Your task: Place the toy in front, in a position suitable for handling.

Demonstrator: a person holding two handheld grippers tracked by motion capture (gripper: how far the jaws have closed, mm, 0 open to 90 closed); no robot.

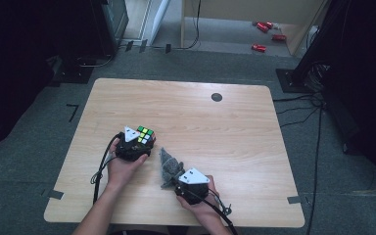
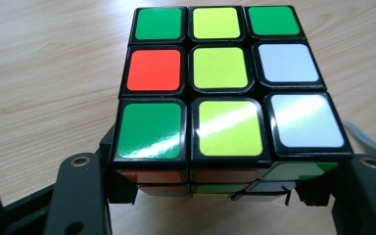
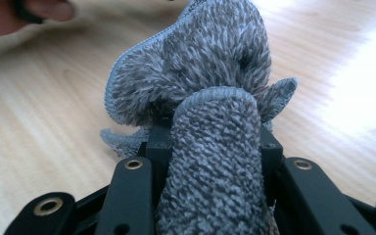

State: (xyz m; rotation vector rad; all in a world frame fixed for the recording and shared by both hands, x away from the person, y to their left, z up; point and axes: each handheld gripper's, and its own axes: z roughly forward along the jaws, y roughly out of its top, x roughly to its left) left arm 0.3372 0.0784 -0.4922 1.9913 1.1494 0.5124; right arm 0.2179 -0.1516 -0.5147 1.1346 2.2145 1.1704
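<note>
**Grey cloth and colour cube, each caught in a pair of tongs**

Grey terry cloth (image 3: 210,161) sits nearest the person's edge of the counter (image 1: 235,122), bunched up and clamped in the right tongs (image 1: 175,182). In the right gripper view a thick fold of it runs down between the two black jaws, which press on it from both sides, while the rest of it billows out ahead of them over the wood. From above, the cloth (image 1: 170,166) stands in a crumpled heap just in front of the right hand (image 1: 201,205), whose grey three-cornered plate points toward it.

A little farther in and to the left, the left hand (image 1: 122,169) holds the left tongs (image 1: 142,142) closed on a puzzle cube (image 1: 145,135). In the left gripper view the jaws grip the cube (image 2: 220,83) at its two lower sides, and its top face shows green, yellow, red and white squares. Whether its underside touches the wood I cannot tell. Cube and cloth lie near each other but apart.

Beyond them the pale wooden top runs bare to a small dark round disc (image 1: 217,97) near the far edge. On the grey floor past that lie several red objects (image 1: 264,34) under a light wooden frame.
</note>
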